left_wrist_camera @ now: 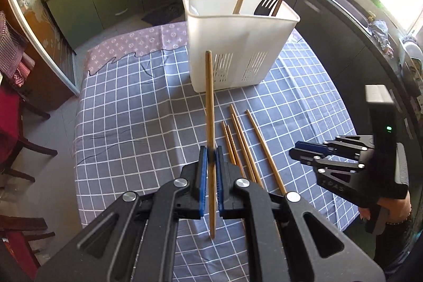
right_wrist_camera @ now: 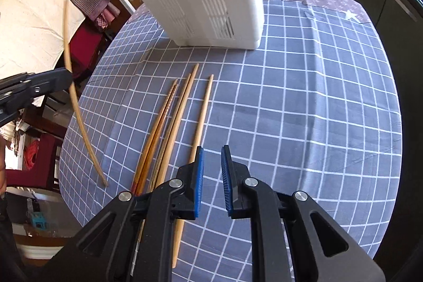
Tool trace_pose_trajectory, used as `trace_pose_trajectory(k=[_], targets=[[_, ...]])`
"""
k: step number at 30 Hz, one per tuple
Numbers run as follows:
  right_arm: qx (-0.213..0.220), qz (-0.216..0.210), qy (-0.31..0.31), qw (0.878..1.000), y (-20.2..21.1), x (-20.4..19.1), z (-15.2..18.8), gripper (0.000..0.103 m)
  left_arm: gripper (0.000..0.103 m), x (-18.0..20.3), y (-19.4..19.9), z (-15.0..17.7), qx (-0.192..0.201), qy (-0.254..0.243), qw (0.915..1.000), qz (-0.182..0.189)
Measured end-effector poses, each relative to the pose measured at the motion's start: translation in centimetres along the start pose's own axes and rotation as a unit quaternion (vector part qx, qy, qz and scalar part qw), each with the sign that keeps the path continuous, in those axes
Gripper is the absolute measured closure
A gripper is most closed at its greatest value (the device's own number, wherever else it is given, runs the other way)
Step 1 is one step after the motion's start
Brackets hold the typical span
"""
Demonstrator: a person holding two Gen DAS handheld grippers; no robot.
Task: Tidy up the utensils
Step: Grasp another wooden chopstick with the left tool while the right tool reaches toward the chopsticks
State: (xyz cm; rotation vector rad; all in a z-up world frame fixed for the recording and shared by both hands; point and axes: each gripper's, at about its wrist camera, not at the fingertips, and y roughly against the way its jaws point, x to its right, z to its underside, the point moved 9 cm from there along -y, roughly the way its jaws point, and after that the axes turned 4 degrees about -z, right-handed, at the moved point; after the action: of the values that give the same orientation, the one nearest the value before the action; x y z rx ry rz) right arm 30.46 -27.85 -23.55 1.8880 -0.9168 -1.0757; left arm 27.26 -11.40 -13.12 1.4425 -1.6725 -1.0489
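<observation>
The left gripper (left_wrist_camera: 210, 157) pinches one smooth wooden chopstick (left_wrist_camera: 209, 102) between ribbed blue pads, lifted off the checked cloth (left_wrist_camera: 132, 110). Four more chopsticks (right_wrist_camera: 182, 107) lie near the white slotted plastic holder (left_wrist_camera: 238, 44) — the right gripper (right_wrist_camera: 212, 171) hovers there, jaws slightly apart, holding nothing.

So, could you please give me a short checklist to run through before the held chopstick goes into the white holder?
1. Left gripper shut on the chopstick: ok.
2. Chopstick lifted clear of the tablecloth: ok.
3. White holder upright: ok.
4. Room inside beside the fork and two chopsticks already there: ok, as far as visible.
5. Right gripper empty, above the loose chopsticks: ok.
6. Grip firmness: cannot tell.
</observation>
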Motion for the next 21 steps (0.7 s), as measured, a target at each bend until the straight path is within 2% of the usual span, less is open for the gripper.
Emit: trace_pose_trajectory(k=[4, 9, 18, 21], targets=[[-0.047, 0.006, 0.008, 0.999, -2.2, -1.3, -0.6, 0.089, 0.097, 0.2, 0.9, 0.0, 0.016, -0.006, 0.9998, 0.007], [-0.083, 0.034, 0.017, 0.996, -4.2, -2.0, -1.2, 0.089, 0.097, 0.3, 1.3, 0.3, 0.023, -0.01, 0.9996, 0.015], [-0.108, 0.089, 0.029, 0.99, -5.9, -2.2, -1.8, 0.089, 0.097, 0.3, 0.7, 0.5, 0.018, -0.017, 0.9995, 0.018], [-0.107, 0.111, 0.046, 0.987, -6.0, -2.5, -1.6, 0.093, 0.097, 0.5, -0.1, 0.6, 0.007, -0.021, 0.9996, 0.019]])
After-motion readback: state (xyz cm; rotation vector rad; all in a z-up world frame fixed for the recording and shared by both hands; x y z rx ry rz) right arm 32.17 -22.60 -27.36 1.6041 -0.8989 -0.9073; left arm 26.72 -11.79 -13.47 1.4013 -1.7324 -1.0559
